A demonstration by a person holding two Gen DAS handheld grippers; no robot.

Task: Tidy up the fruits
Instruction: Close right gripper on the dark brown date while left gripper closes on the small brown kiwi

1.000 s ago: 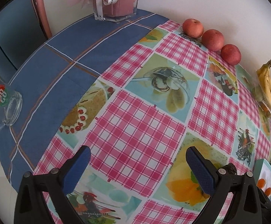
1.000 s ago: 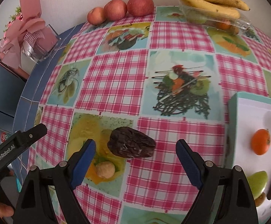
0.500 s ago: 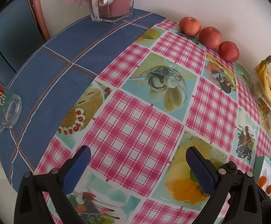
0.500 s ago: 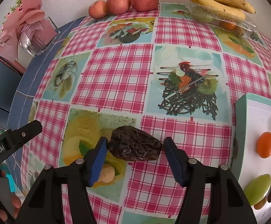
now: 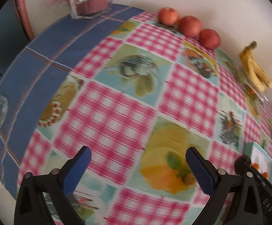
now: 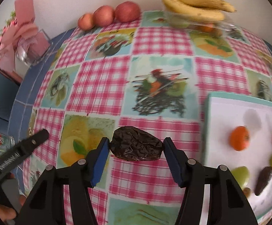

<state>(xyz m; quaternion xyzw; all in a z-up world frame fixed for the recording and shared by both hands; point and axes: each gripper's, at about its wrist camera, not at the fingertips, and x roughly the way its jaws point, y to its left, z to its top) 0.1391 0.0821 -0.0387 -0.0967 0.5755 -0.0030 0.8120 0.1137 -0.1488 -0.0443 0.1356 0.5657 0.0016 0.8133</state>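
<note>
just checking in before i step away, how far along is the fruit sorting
Partly done. The white tray already holds two oranges, green fruits and dark ones. In hand: the right claw has just closed on a wrinkled date; the left claw is open and holds nothing. Still off the tray by the wall: three apples and bananas on a clear box.

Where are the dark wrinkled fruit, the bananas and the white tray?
date (image 6: 136,148): right wrist view, middle of its wrinkled skin.
bananas (image 6: 194,7): right wrist view, middle of the bunch.
tray (image 6: 222,112): right wrist view, bare white floor near its left rim.
</note>
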